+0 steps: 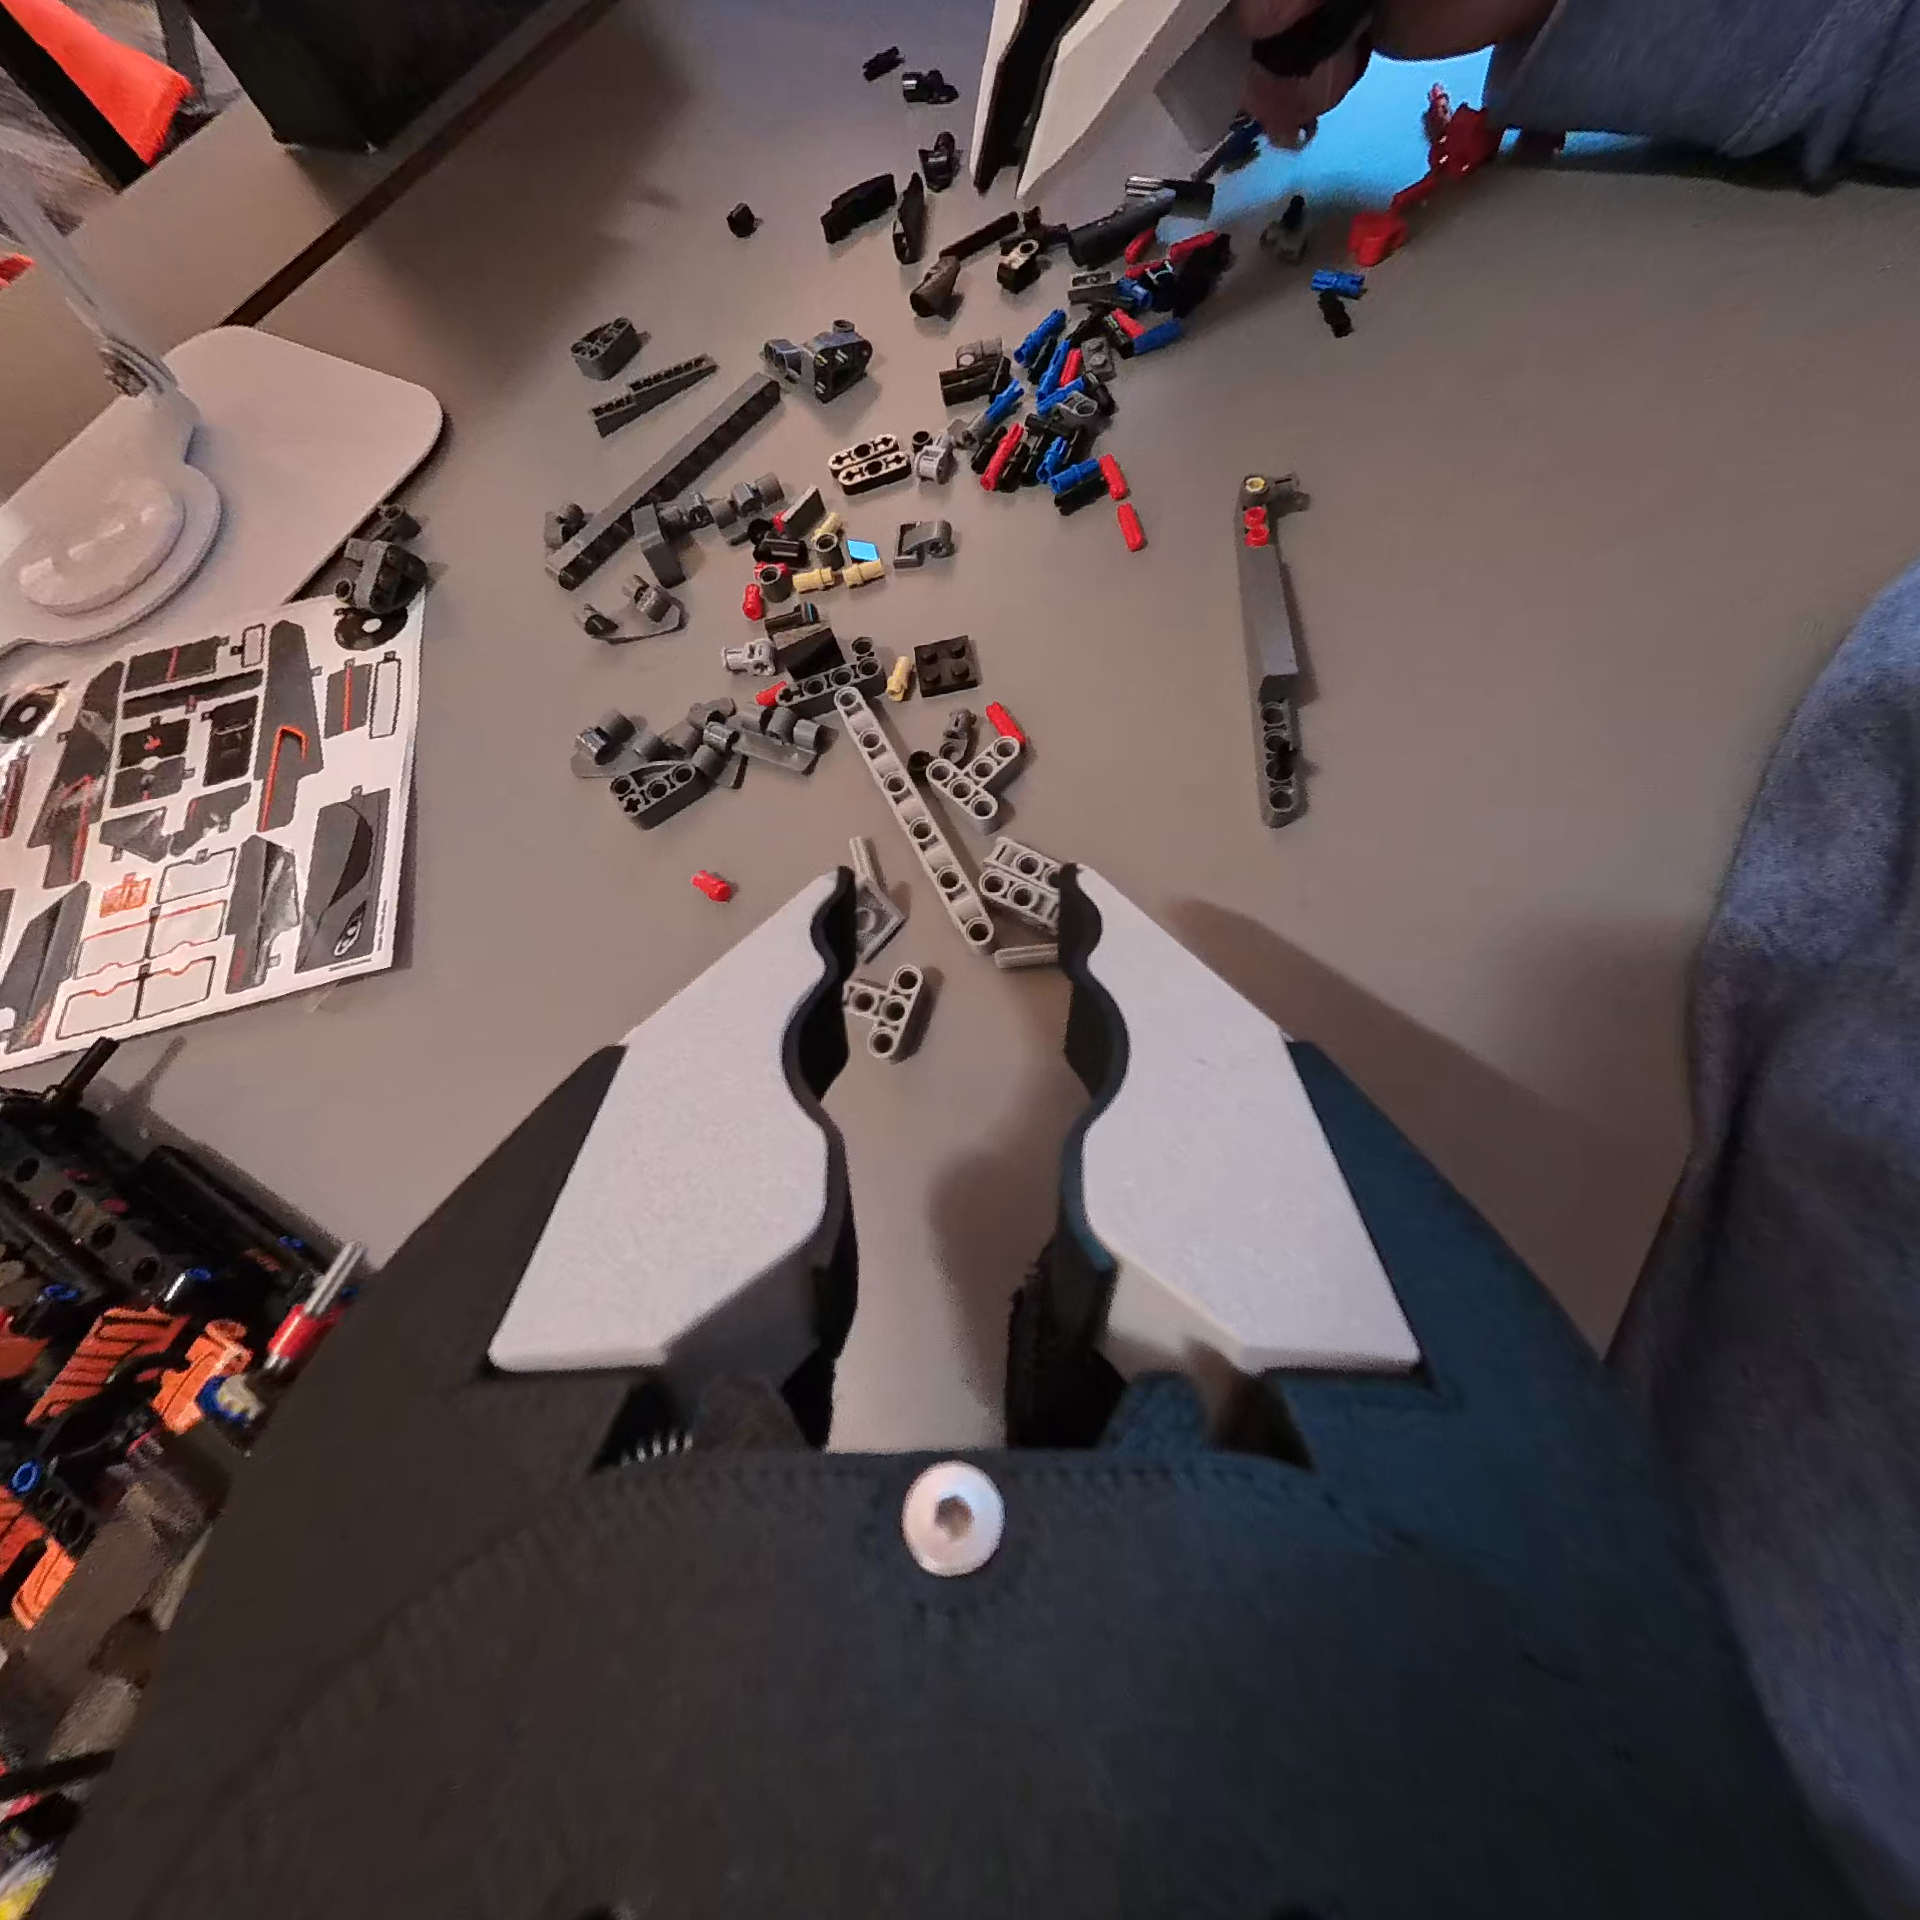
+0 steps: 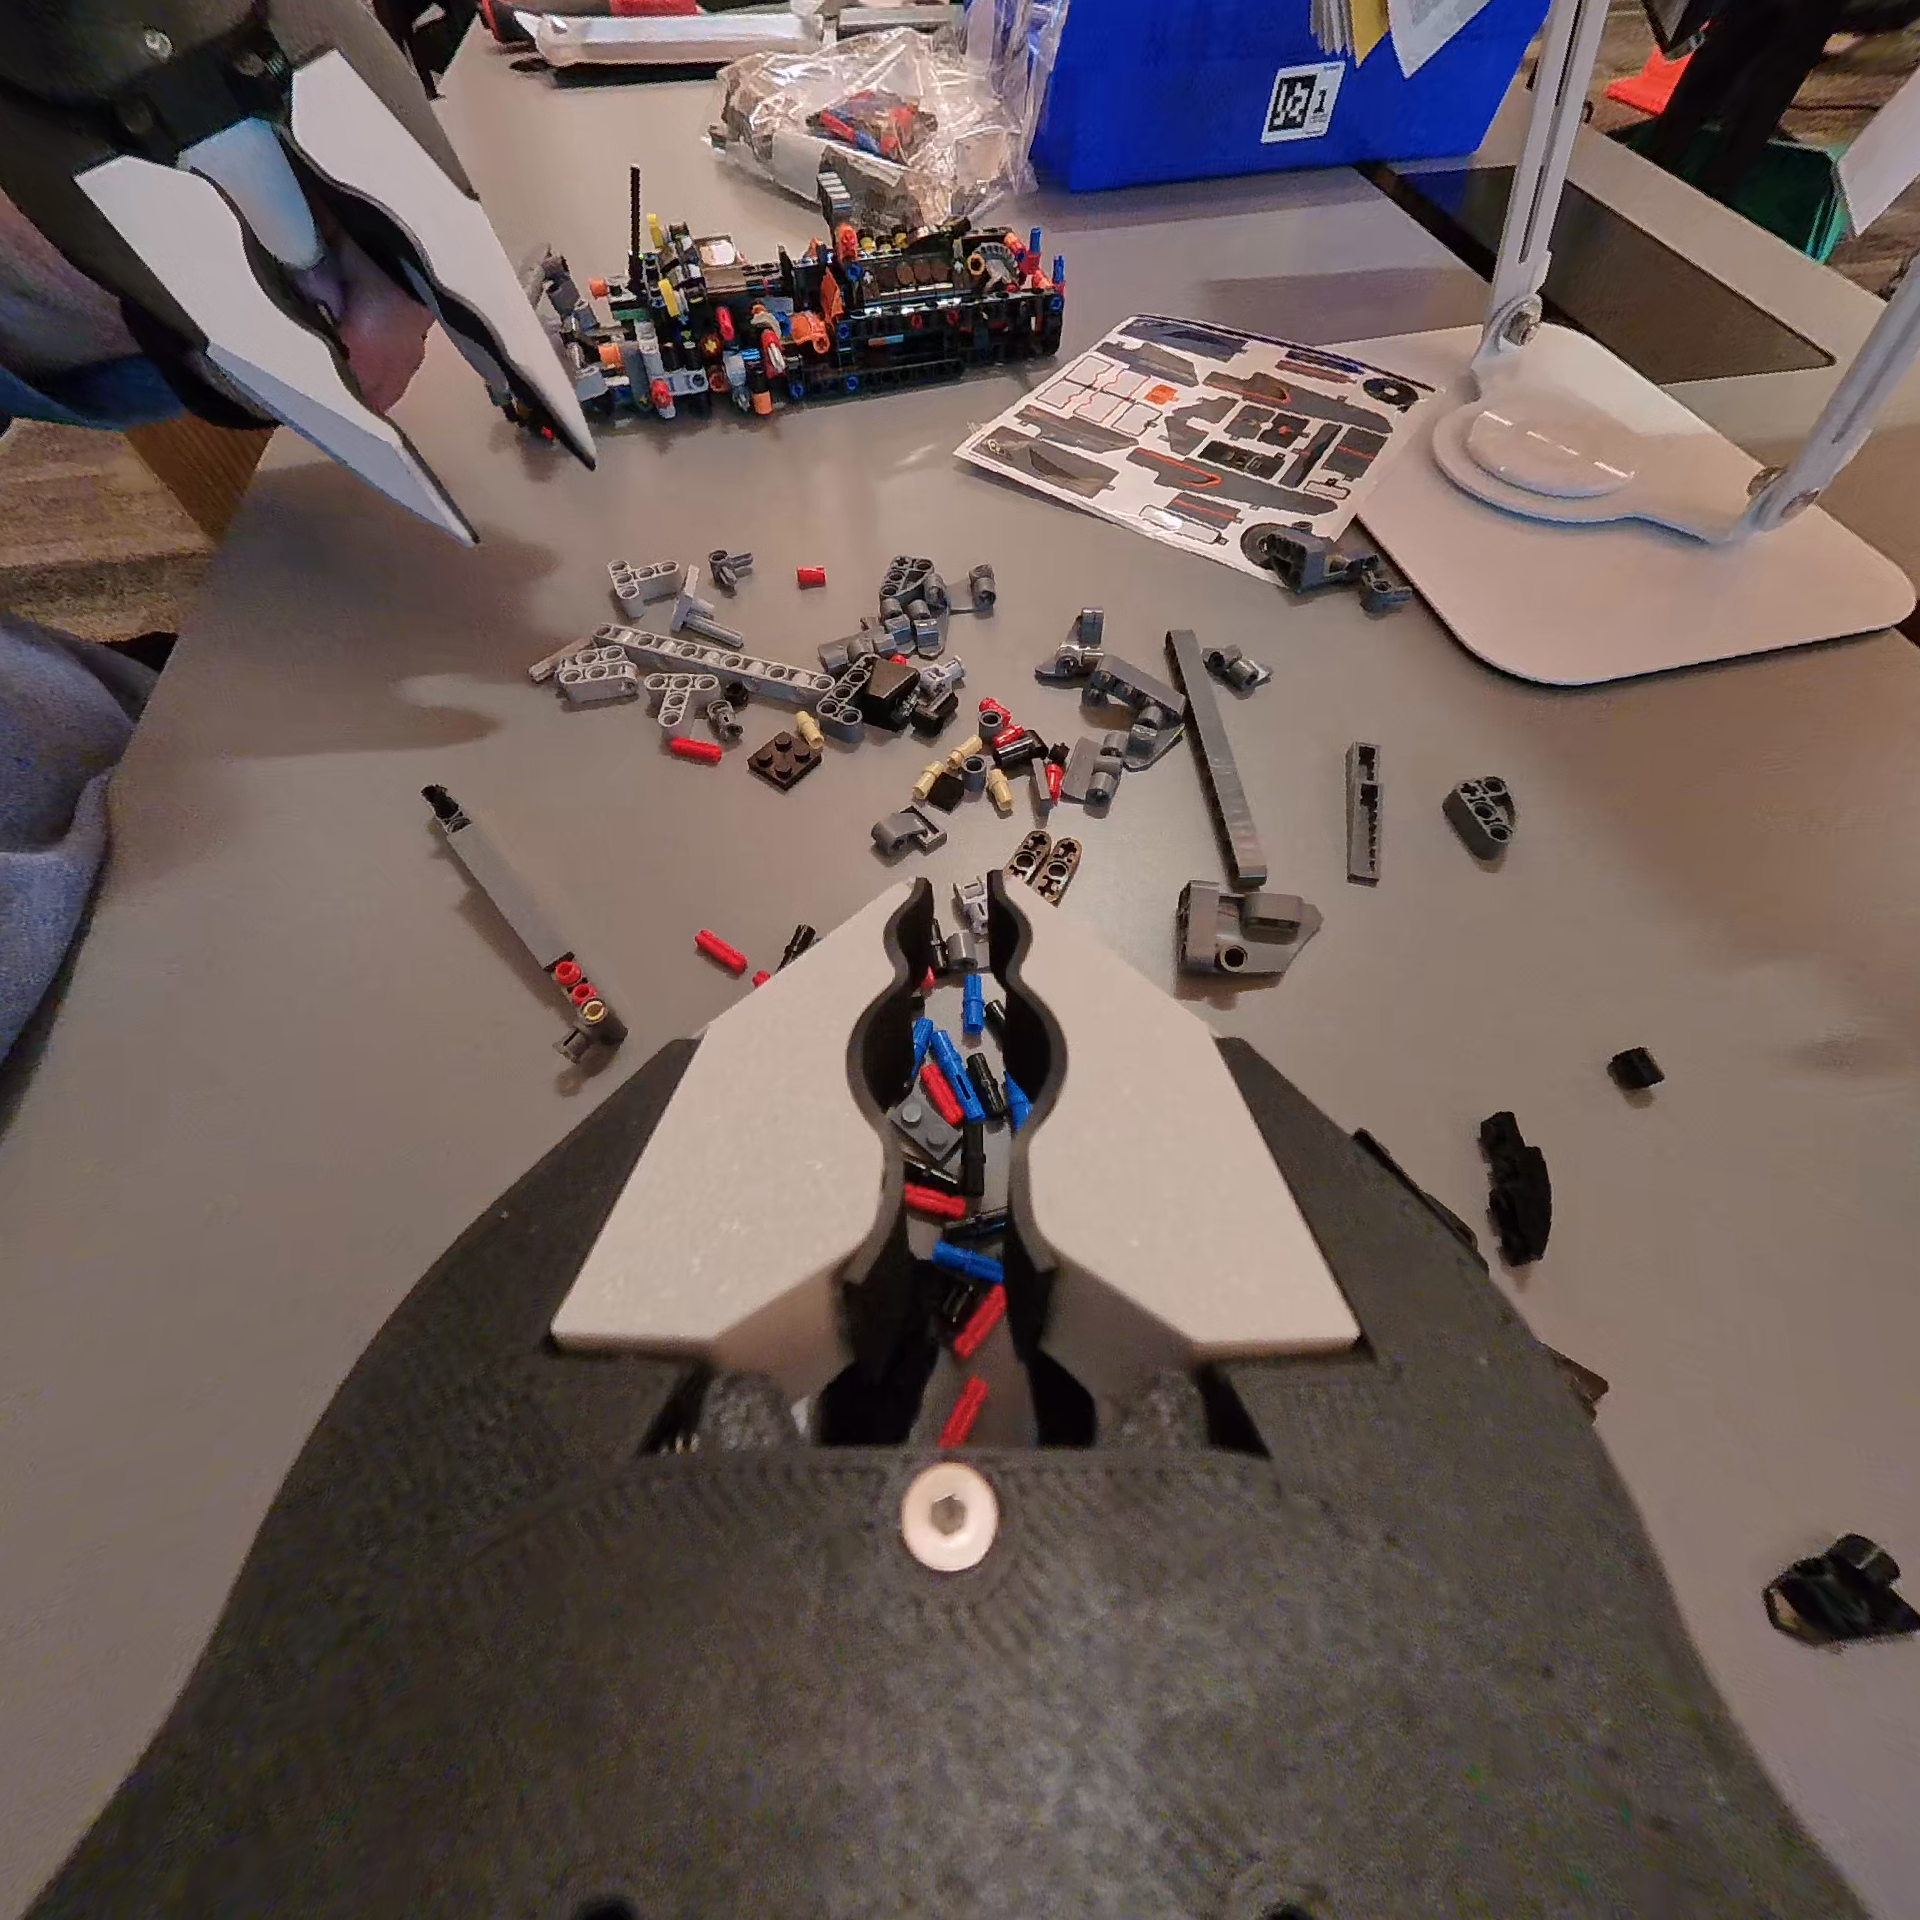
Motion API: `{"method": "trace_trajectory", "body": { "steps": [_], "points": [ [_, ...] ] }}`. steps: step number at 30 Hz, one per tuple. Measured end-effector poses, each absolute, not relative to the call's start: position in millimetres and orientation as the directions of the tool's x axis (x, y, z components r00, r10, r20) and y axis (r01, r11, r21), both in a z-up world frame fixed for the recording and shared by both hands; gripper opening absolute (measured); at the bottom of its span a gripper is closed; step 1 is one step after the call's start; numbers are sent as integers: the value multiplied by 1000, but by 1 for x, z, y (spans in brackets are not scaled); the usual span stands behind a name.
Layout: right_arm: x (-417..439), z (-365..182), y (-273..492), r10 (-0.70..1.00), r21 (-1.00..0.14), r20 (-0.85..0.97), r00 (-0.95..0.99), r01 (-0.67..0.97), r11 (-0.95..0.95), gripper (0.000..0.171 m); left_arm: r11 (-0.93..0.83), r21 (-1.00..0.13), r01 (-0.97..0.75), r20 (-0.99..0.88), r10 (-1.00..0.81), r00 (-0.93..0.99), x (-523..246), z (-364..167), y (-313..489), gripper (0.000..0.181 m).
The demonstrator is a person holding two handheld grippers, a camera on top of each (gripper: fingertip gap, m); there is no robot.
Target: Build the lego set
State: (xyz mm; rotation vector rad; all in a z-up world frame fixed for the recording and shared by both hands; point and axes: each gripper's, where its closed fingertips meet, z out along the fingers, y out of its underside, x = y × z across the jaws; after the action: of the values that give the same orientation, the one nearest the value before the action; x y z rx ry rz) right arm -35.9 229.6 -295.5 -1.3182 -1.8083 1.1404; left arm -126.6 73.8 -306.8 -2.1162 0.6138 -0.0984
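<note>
Left tongs point(image 1: 956, 904) spread wide, empty, angled down at the counter point(image 1: 1455, 727). Right tongs point(image 2: 954, 894) nearly closed, gripping nothing, low over it.

The partly built black and orange model point(image 1: 114, 1382) is cut off by the left edge in the left wrist view, and its near part is blurred. The sticker sheet point(image 1: 208, 821) is likewise clipped at that edge. The lamp stand point(image 2: 1621, 488) is cropped at the top and right of the right wrist view. Much of the pile of blue, red and black pins point(image 2: 961, 1132) is hidden beneath the right hand-held gripper point(image 2: 956, 894); whether any pin is pinched cannot be told. The contents of the clear bag point(image 2: 862, 114) are too small to be made out.
</note>
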Motion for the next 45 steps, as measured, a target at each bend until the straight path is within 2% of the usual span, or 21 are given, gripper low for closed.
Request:
{"method": "trace_trajectory", "body": {
  "steps": [6,10,13,17,23,31,42,45],
  "points": [
    [-34,-280,235,957,-917,62,-285,363,167,6,-461,-796,-391,-159,-465,871,-123,-305,72,36],
    [-19,-233,259,979,-948,143,-146,265,178,9,-452,-807,-380,-155,-459,875,-124,-301,70,36],
    [2,-216,282,991,-945,130,-36,297,135,8,-454,-811,-370,-141,-462,876,-123,-302,70,36],
    [28,-234,302,989,-890,141,45,444,106,10,-459,-806,-373,-134,-473,871,-119,-306,72,36],
    [43,-270,293,989,-794,148,6,598,115,11,-469,-802,-370,-117,-483,868,-112,-312,76,36],
    [51,-278,285,991,-820,137,-5,561,116,11,-411,-841,-352,-44,-598,801,-68,-301,72,42],
    [70,-273,283,991,-834,135,3,541,112,10,-432,-799,-418,-70,-623,779,-33,-325,89,43],
    [78,-274,280,991,-825,136,-3,553,115,10,-440,-782,-442,-82,-630,772,-27,-331,97,37]
  ]
}}
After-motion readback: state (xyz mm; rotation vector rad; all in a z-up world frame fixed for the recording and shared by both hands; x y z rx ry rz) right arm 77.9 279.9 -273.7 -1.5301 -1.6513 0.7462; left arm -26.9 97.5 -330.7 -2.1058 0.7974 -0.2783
